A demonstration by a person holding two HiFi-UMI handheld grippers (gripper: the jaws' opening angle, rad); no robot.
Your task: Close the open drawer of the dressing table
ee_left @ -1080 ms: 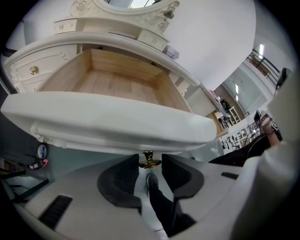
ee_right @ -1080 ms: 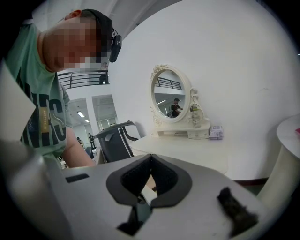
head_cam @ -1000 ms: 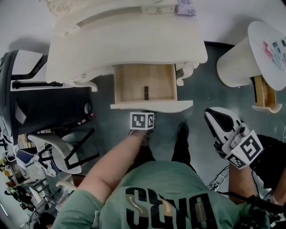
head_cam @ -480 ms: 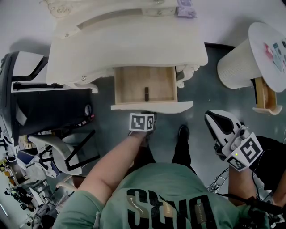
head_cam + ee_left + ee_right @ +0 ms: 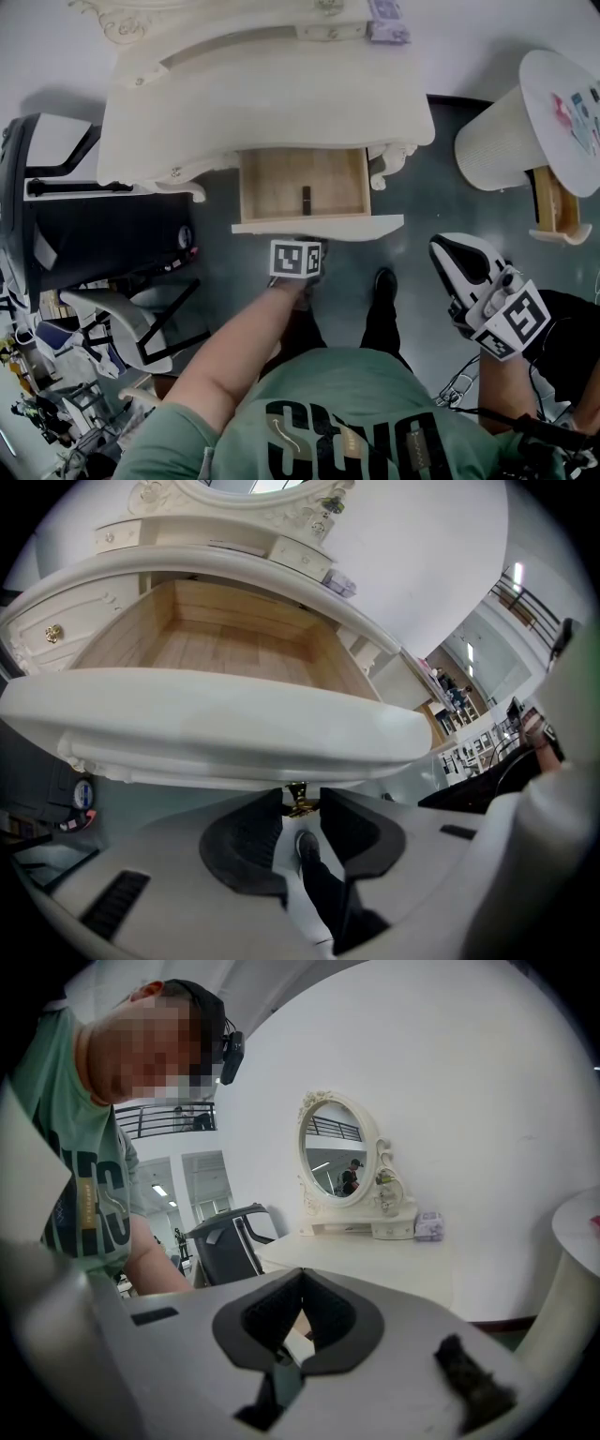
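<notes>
Under the pale tabletop (image 5: 262, 103) the wooden drawer (image 5: 302, 183) stands pulled out; the left tongs (image 5: 301, 808) pinch the brass handle (image 5: 298, 795) below its white front, the right tongs (image 5: 301, 1279) closed and empty at the person's right

At the left of my head view stands a black office chair (image 5: 103, 230). In the upper right I see a white ribbed cylinder (image 5: 492, 131), just beside a round white top (image 5: 562, 94). A small lilac box (image 5: 387, 28) sits at the top edge.
</notes>
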